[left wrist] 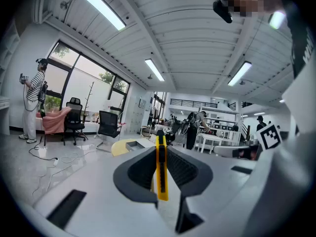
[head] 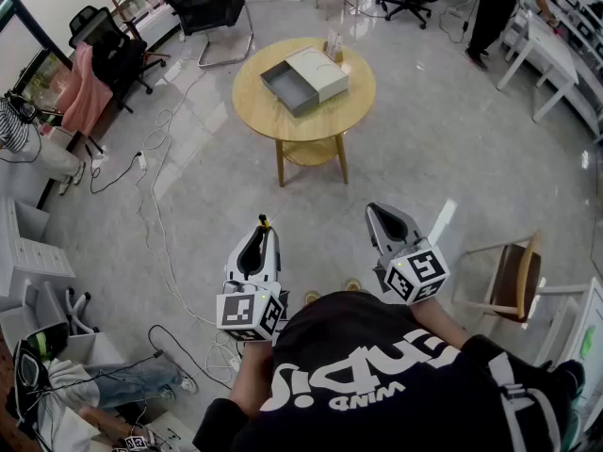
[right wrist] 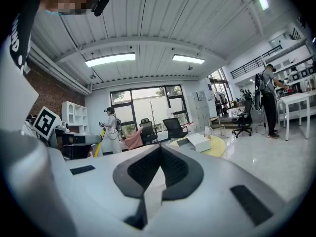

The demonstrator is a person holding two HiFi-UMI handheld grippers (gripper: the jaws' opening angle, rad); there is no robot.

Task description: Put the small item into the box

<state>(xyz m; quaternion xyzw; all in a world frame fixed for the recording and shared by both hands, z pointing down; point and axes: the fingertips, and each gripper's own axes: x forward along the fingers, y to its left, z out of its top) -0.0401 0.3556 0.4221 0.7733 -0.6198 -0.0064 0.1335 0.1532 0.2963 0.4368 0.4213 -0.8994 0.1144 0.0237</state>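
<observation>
left claw: left gripper (head: 262,226) (left wrist: 160,151) has its jaws pressed onto the small item, which is pinched edge-on between the dark ribbed pads
held item: slim yellow plastic cutter-like small item (left wrist: 161,174) (head: 265,221), upright along the jaws, its top end poking just past the fingertips
item look: flat, narrow, with a dark strip down its face and a dark tip; in the head view only a yellow speck shows at the claw tip
right claw: right gripper (head: 377,211) (right wrist: 158,151) has its pads pressed together, nothing between them
claw pose: both are held close to the person's chest, side by side and apart, tips pointing forward over the grey tiled floor (head: 443,149)
box: grey open box with white lid part (head: 304,77) (left wrist: 134,144) (right wrist: 198,141), well ahead of both claw tips, touching neither
table: round light-wood table (head: 273,125) (right wrist: 223,147) carries the box and stands well beyond the tips
beside right claw: wooden chair with dark seat (head: 514,277), off to its outer side
hard to tell: the item's lower end is hidden behind the left claw body; whether a blade is out cannot be told; the box's inside is too small to read
cut off: the person's black printed shirt (head: 396,384) fills the bottom of the head view and hides both hands
</observation>
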